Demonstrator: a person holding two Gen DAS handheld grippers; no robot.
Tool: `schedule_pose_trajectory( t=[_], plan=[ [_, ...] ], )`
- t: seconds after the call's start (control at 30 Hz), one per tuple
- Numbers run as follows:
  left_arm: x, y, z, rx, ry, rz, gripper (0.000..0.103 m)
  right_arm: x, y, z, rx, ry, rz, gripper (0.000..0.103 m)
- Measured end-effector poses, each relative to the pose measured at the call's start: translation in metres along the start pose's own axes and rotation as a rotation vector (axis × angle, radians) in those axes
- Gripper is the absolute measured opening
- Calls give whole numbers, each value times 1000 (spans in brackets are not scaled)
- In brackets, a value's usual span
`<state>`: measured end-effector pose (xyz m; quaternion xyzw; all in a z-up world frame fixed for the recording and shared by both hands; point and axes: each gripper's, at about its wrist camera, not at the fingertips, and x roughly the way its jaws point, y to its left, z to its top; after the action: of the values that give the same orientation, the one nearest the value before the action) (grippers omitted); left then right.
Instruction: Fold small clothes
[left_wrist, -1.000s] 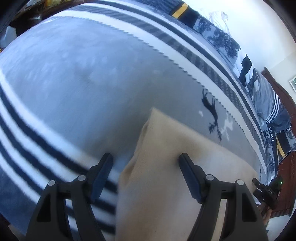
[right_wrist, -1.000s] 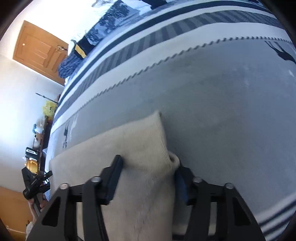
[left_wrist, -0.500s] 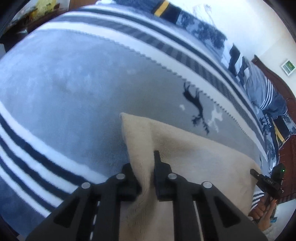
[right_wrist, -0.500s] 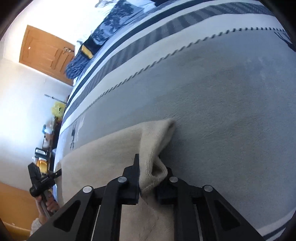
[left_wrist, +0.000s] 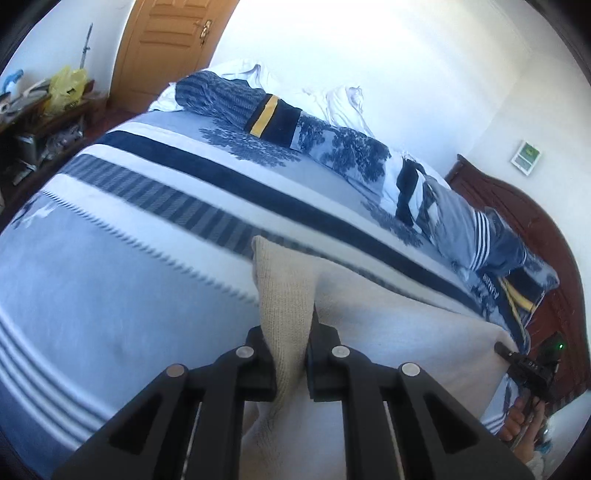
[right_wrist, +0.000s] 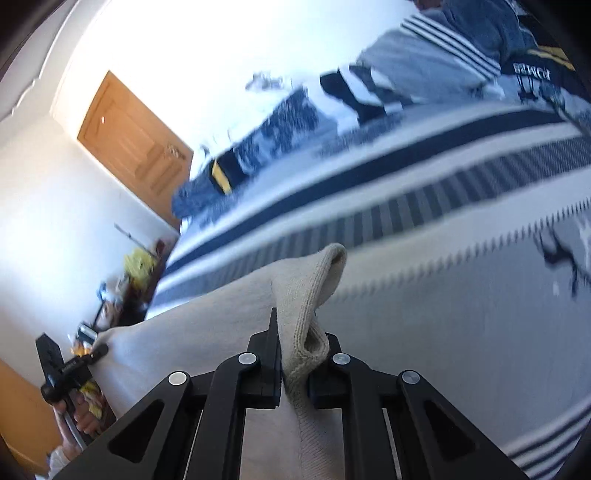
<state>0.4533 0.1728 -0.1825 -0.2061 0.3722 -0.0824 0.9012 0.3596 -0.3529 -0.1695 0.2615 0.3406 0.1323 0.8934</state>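
A beige knitted garment (left_wrist: 388, 332) hangs stretched between my two grippers above the bed. My left gripper (left_wrist: 291, 339) is shut on one corner of it, and a flap of knit stands up between the fingers. In the right wrist view the beige garment (right_wrist: 192, 332) spreads away to the left, and my right gripper (right_wrist: 295, 354) is shut on its other corner, which bunches into a loop above the pads. Each view shows the other gripper at the garment's far corner, held by a hand: the right gripper (left_wrist: 528, 365) and the left gripper (right_wrist: 70, 365).
Below lies a bed blanket (left_wrist: 110, 295) in grey, white and navy stripes with a deer pattern (right_wrist: 561, 254). A heap of other clothes (left_wrist: 369, 155) runs along the bed's far side. A wooden headboard (left_wrist: 535, 221), a wooden door (right_wrist: 133, 147) and a cluttered shelf (left_wrist: 40, 122) surround the bed.
Both grippers closed on the garment's corners, then rose, lifting that edge off the blanket. The views now tilt up toward the wall, door and clothes heap.
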Motion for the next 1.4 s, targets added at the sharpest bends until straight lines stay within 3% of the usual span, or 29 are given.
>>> schedule_pose_trajectory(
  t=[0.1,0.23,0.37,0.53,0.57,0.63,0.67,0.7,0.73,0.8,0.93,1.07,1.13,1.17,1.23,1.33,1.4],
  plan=[
    [47,-2,36,-4,20,-1,10,27,-3,46,4,-3,8,9],
    [102,0,67,-20,46,28,10,87,-8,90,-18,48,-59,9],
    [142,4,89,-22,45,33,10,132,-19,117,-19,70,-100,9],
    [198,18,82,19,115,187,14,190,-37,129,-54,120,-200,15],
    [200,27,76,-1,139,205,14,204,-42,126,-73,153,-255,17],
    [186,46,62,-75,152,165,22,218,-50,118,-101,220,-354,25],
    [172,54,49,-100,157,152,39,216,-54,113,-96,229,-375,28],
    [159,57,39,-98,156,151,54,204,-56,106,-74,227,-370,40],
    [145,60,27,-89,146,158,58,187,-56,97,-47,215,-346,57],
    [116,62,-6,-60,137,169,60,151,-53,75,-7,178,-285,80],
    [85,67,-71,-117,198,105,60,90,-48,-1,119,153,-100,80],
    [86,70,-108,-188,245,63,60,84,-62,-68,334,191,29,74],
    [92,73,-111,-241,254,27,59,95,-64,-80,363,221,50,55],
    [93,74,-112,-259,256,23,59,101,-62,-82,340,241,39,50],
    [97,75,-110,-281,251,15,59,104,-63,-83,337,242,3,48],
    [109,75,-109,-299,257,15,55,104,-70,-84,396,225,53,48],
    [120,73,-106,-301,280,27,47,109,-72,-83,381,225,40,48]
  ],
)
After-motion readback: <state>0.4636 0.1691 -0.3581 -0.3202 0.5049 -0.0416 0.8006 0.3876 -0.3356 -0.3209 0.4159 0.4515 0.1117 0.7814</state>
